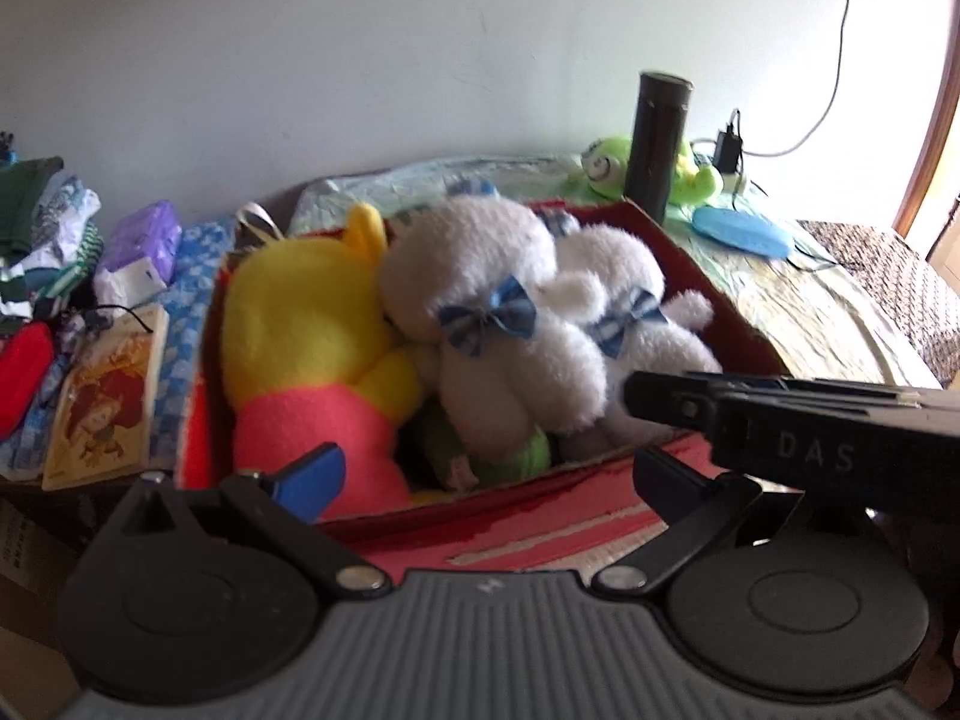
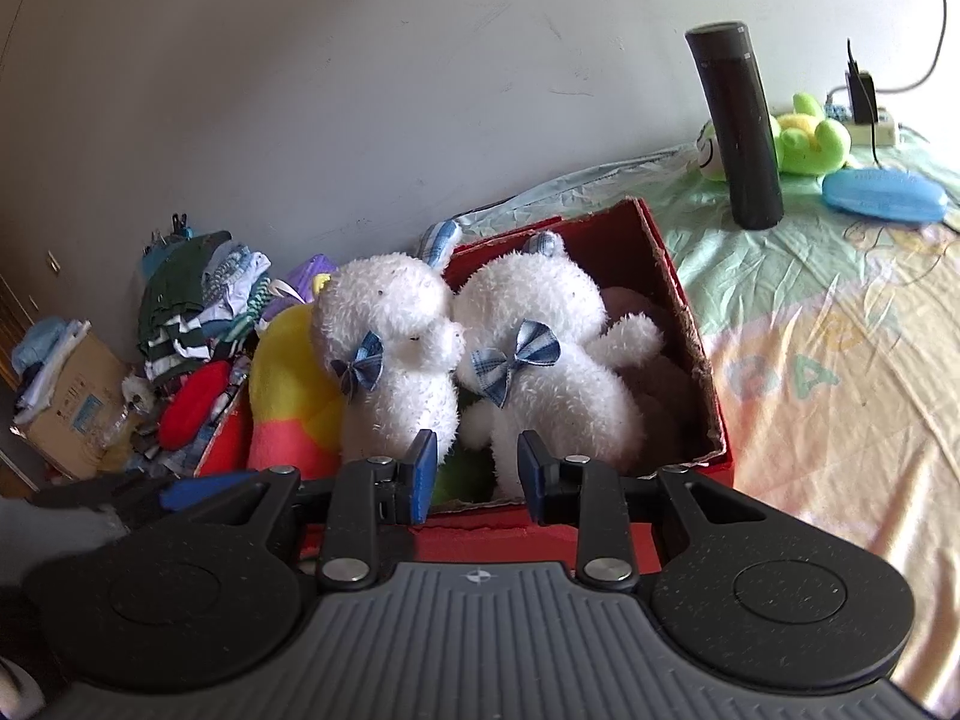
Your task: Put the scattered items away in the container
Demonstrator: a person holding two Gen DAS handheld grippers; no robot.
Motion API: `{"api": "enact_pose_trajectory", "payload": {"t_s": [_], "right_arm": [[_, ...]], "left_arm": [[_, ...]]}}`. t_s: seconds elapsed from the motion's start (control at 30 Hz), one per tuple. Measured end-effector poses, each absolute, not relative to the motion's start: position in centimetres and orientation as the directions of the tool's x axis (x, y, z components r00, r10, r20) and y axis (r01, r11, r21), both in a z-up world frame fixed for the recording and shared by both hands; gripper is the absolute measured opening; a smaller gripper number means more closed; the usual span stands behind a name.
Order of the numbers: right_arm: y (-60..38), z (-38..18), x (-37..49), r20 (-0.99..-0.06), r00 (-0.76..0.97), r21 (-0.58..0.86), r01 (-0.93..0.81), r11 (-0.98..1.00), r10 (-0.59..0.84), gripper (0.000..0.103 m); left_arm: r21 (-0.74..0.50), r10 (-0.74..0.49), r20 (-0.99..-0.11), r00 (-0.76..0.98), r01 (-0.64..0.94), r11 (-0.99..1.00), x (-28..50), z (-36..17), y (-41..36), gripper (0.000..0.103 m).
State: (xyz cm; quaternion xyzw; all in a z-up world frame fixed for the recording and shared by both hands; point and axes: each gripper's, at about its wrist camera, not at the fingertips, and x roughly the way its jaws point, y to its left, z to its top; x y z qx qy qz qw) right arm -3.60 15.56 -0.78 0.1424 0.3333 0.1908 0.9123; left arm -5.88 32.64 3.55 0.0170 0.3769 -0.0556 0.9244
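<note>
A red cardboard box [image 1: 708,294] [image 2: 660,276] stands on the bed. It is packed with a yellow and pink plush [image 1: 312,336] [image 2: 288,390] and two white plush dogs with blue bows [image 1: 480,300] [image 2: 540,348]. My left gripper [image 1: 489,474] hangs open and wide over the box's near edge, holding nothing. My right gripper [image 2: 477,474] reaches in from the right [image 1: 636,402]. Its jaws stand a little apart around the right dog's foot, and the pads do not visibly press on it. A green plush [image 1: 690,171] [image 2: 804,138] lies outside the box by the wall.
A tall black flask [image 2: 744,126] and a blue case [image 2: 882,195] sit on the bedsheet behind the box. A charger and cable [image 2: 864,96] are by the wall. Piled clothes [image 2: 198,300], a book [image 1: 108,396] and a cardboard carton [image 2: 72,396] crowd the left.
</note>
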Motion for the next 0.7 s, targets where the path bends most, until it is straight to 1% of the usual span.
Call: {"api": "enact_pose_trajectory", "payload": {"t_s": [0.07, 0.13, 0.27, 0.53, 0.7], "right_arm": [[15.2, -0.6, -3.8, -0.554, 0.726, 0.362, -0.232, 0.903, 0.408, 0.039], [14.7, -0.6, -3.7, -0.56, 0.737, 0.348, -0.206, 0.915, 0.379, 0.039], [13.8, -0.8, -3.6, -0.555, 0.739, 0.383, -0.181, 0.906, 0.382, 0.037], [14.0, -1.0, -3.7, -0.546, 0.75, 0.372, -0.181, 0.911, 0.372, 0.037], [14.6, -1.2, -4.1, -0.538, 0.766, 0.309, -0.209, 0.928, 0.352, 0.037]], "left_arm": [[0.007, -0.055, -0.697, 0.715, 0.084, 0.996, -5.8, 3.7, 33.0, 0.102], [-0.006, -0.049, -0.708, 0.705, 0.063, 0.998, -5.6, 3.6, 33.7, 0.102], [-0.04, -0.035, -0.744, 0.667, 0.007, 0.999, -4.7, 3.0, 34.9, 0.103], [-0.084, -0.045, -0.762, 0.646, -0.029, 0.996, -4.1, 2.9, 35.2, 0.103], [-0.104, -0.051, -0.771, 0.634, -0.046, 0.994, -3.6, 2.9, 35.1, 0.102]]}}
